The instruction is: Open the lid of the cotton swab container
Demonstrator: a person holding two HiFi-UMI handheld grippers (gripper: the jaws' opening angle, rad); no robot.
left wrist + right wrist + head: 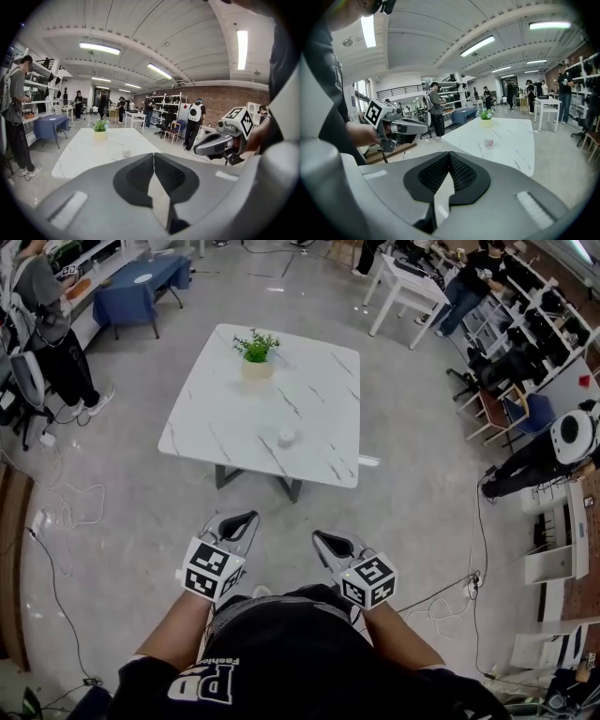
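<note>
Both grippers were held over bare grey floor, short of the table's near edge.

Left gripper: jaws pressed together, nothing between them. Right gripper: jaws pressed together, also empty. The two sat side by side with a gap between them, both pointed toward the table.

Cotton swab container: small, white, upright on the marble-patterned top. It stood roughly mid-width and nearer the near edge than the far one. Bare tabletop lay all round it, and no edge was close to it.

Potted plant: toward the far edge, well apart from the container.

Open floor ran from the grippers to the table and on round all four of its sides. Only the near table edge lay between the grippers and the container.

Surroundings:
- Cables trailed over the floor at left.
- A person stood by shelving at far left, near a blue table.
- A white table and chairs stood at right.

All of these were well apart from the marble table.
</note>
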